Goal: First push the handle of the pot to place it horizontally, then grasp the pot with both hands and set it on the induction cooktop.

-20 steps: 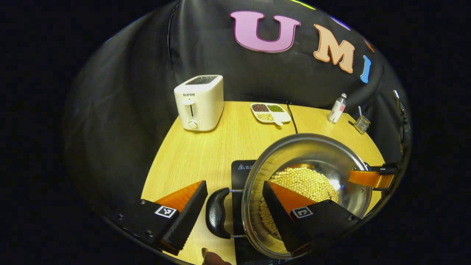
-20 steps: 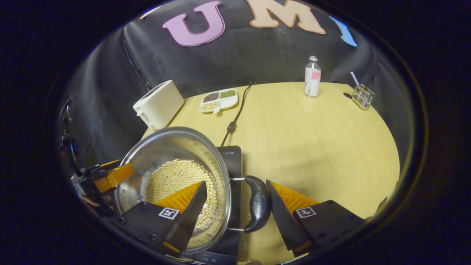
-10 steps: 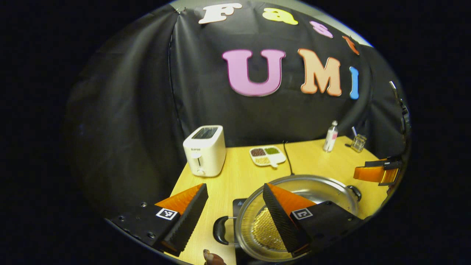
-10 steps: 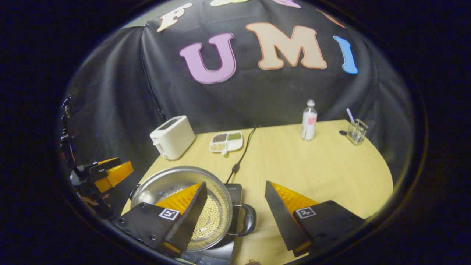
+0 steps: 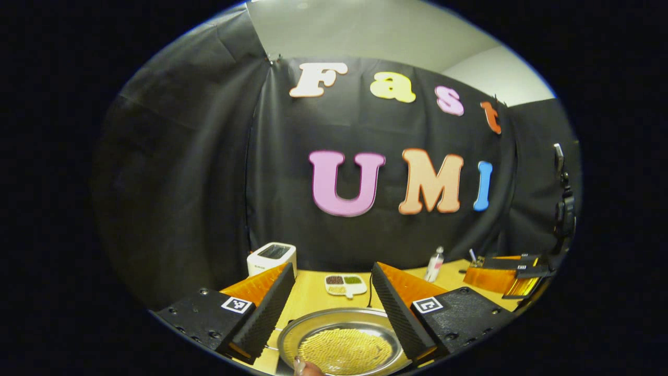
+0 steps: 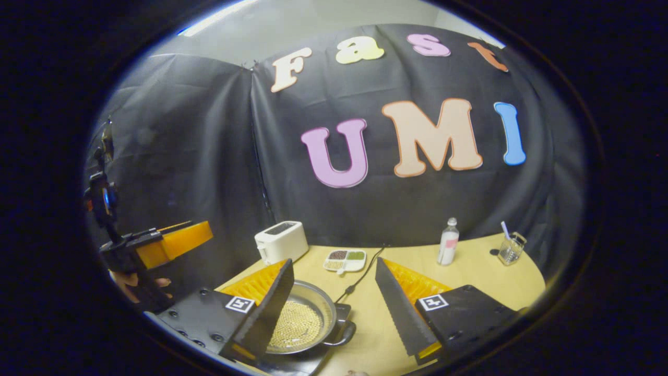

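Note:
The steel pot holds pale round beans and sits on the black induction cooktop at the table's near edge. In the right gripper view the pot shows one black side handle pointing right. My left gripper hangs open, high above the pot, with nothing between its fingers. My right gripper is also open and empty, lifted back from the pot. The left gripper appears far left in the right gripper view, held by a hand. The right gripper shows far right in the left gripper view.
A white toaster, a divided dish of grains, a power cord, a small bottle and a glass with a straw stand at the back of the wooden table.
Both grippers let go of the pot's handles, rose and drew back toward the near edge. The pot stays on the cooktop and looks smaller and lower in both views.

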The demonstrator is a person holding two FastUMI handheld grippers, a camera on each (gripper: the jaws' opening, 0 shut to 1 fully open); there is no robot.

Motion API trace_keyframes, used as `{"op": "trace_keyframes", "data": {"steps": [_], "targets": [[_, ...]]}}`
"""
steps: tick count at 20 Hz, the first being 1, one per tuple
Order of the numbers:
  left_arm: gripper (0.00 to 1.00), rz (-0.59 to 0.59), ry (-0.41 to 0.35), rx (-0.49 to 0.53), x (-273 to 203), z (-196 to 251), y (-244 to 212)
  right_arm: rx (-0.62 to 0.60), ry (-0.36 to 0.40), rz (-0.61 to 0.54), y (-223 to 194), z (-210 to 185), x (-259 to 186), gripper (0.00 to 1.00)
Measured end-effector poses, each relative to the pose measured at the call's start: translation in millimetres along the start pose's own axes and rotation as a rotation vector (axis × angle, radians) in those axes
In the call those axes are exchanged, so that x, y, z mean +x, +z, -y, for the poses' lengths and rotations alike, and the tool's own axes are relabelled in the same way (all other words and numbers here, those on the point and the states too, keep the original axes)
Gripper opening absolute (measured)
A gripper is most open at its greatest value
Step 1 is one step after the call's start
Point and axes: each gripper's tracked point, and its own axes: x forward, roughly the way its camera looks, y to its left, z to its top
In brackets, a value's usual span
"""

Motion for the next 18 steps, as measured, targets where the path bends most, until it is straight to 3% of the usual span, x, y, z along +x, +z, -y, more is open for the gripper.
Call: {"op": "trace_keyframes", "data": {"steps": [5,8,10,15,18], "targets": [[0.96,0.047,0.008,-0.054,-24.5,65.1,13.3,0.041,0.031,0.077,29.7,39.9,-43.9,0.94],[0.94,0.064,-0.008,-0.083,-45.0,110.1,10.9,0.049,0.014,0.096,38.0,75.5,-66.3,0.98],[0.96,0.065,-0.008,-0.090,-54.5,130.7,8.4,0.032,-0.004,0.104,43.0,98.2,-80.9,0.94],[0.93,0.040,-0.005,-0.032,-63.5,172.8,0.1,0.054,0.005,0.112,47.0,125.1,-106.4,0.97],[0.94,0.045,-0.038,-0.066,-63.7,193.1,2.8,0.068,-0.001,0.154,57.2,135.3,-115.4,0.97]]}}
